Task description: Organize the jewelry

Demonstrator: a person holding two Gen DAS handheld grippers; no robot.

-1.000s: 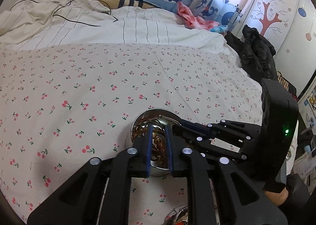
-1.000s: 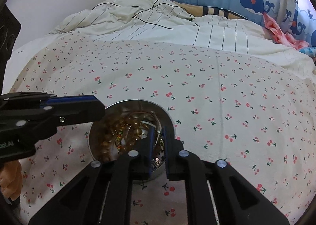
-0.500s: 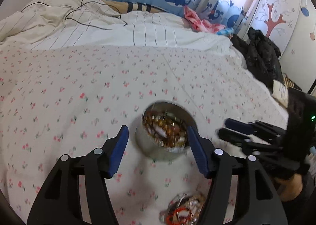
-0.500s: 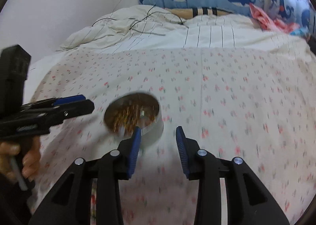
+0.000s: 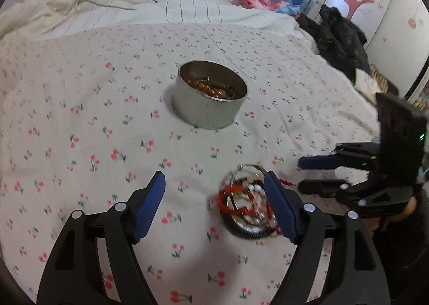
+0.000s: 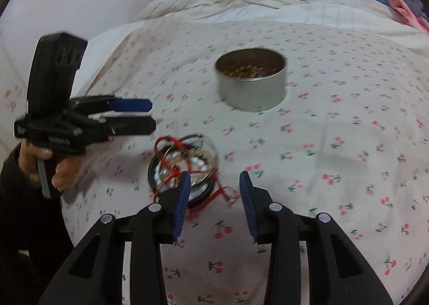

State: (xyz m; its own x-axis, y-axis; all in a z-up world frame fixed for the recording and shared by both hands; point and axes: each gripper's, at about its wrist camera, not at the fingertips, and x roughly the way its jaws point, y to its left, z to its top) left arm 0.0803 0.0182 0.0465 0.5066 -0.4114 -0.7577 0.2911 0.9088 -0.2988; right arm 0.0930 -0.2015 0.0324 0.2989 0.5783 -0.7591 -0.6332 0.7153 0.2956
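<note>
Lying tangled – red cords, pearly beads (blurred) – jewelry pile (image 5: 246,205).

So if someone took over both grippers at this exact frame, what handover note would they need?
Left gripper: open, jaws just widened, nothing between them; its right finger overlaps the loose pile in view.
Right gripper: partly open, holding nothing.
Round metal tin: upright on the cherry-print bedspread, amber beads already inside.
Pile of bracelets: red cord, white beads and dark bands, lying on the bedspread nearer the grippers.
Done: some beads are in the tin.
Left: probably pick pieces from the pile and move them to the tin.
</note>
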